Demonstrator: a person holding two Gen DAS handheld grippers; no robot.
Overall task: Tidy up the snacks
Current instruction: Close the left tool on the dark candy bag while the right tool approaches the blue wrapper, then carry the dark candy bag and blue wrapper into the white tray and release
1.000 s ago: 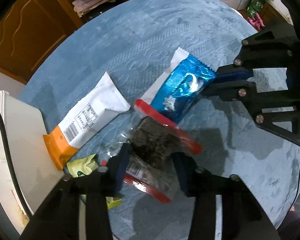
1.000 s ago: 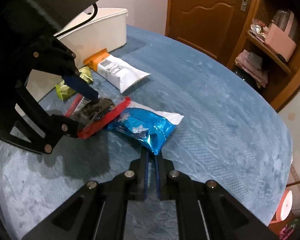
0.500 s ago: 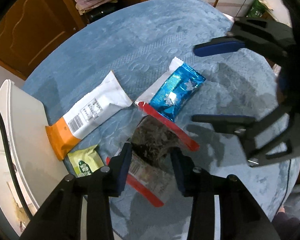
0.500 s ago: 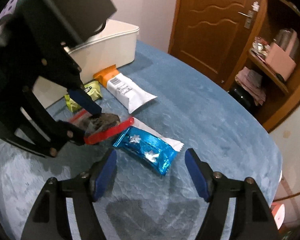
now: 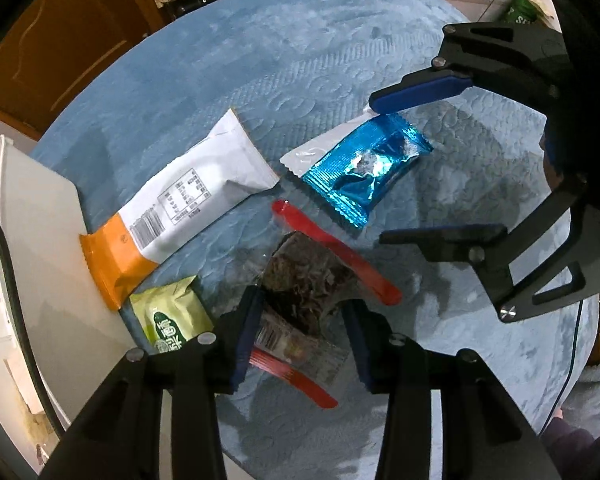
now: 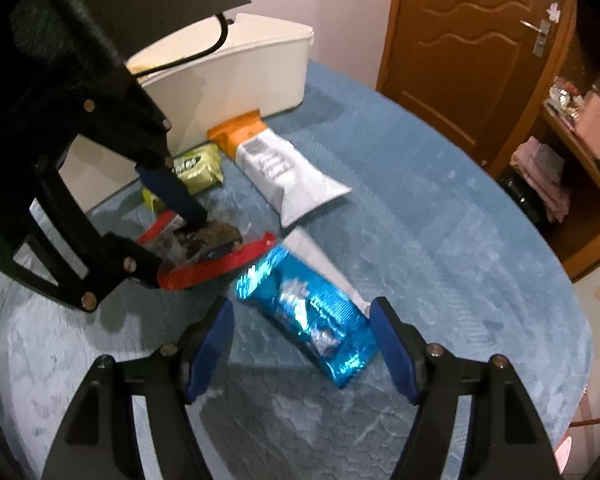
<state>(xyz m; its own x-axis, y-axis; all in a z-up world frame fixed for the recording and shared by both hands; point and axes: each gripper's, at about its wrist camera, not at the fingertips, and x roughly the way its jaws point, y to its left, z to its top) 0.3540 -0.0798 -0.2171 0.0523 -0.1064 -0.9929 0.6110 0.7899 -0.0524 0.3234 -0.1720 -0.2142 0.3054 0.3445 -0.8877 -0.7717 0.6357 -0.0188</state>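
Left hand-held gripper (image 5: 302, 334) is pinching the clear red-edged pouch of dark snack (image 5: 306, 284) — keep it level, carry it to the white plastic bin (image 6: 236, 68) beside it. Right hand-held gripper (image 6: 302, 344) is standing spread, the blue foil packet (image 6: 312, 312) lying loose on the bench between its fingers.

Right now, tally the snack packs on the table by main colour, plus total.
Blue foil pack: 1
White pack with orange end: 1
Green pack: 1
Clear pack with red edges: 1
Total: 4
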